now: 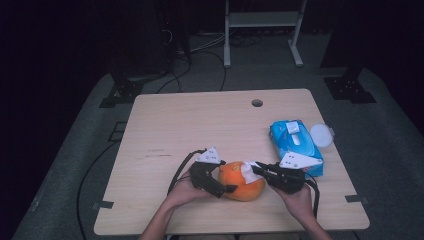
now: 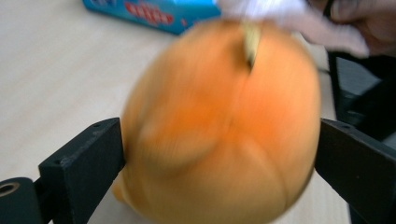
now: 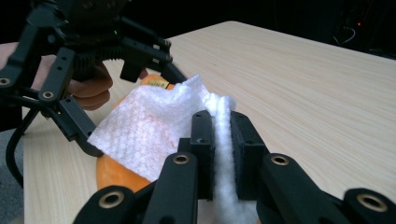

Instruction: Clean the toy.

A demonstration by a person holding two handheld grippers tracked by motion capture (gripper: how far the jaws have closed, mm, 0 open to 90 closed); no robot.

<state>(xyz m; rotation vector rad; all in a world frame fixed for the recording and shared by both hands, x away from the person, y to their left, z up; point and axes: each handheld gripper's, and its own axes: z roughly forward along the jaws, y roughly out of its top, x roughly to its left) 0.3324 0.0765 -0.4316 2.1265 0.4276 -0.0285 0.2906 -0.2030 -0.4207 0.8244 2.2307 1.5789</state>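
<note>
Looking over the wooden table (image 1: 200, 125), we find a blue pack of wet wipes (image 1: 295, 145) on its right side, its flap open on top, with a round white lid (image 1: 321, 135) lying just beside it at the far right; what is inside the pack we cannot see. Near the front edge, between our two hands, sits the orange pumpkin-shaped thing (image 1: 243, 182), soft-looking, with a short stem at its top. Our left gripper (image 1: 220, 186) has its jaws wide apart, one on each side of the orange thing; in the left gripper view both black jaws stand right at the orange skin (image 2: 219, 140), though the blur keeps us from telling whether the pads press on it or only flank it. Our right gripper (image 3: 218, 140) has its jaws drawn together on a white wipe (image 3: 144, 130), a fold of it pinched between the pads while the rest drapes over the top of the orange thing. In the high view the right gripper (image 1: 256, 168) reaches in from the right with the wipe (image 1: 248, 171) on the fruit's upper side. Red lettering shows on the blue pack (image 2: 154, 14) in the left gripper view, too blurred for us to read
</note>
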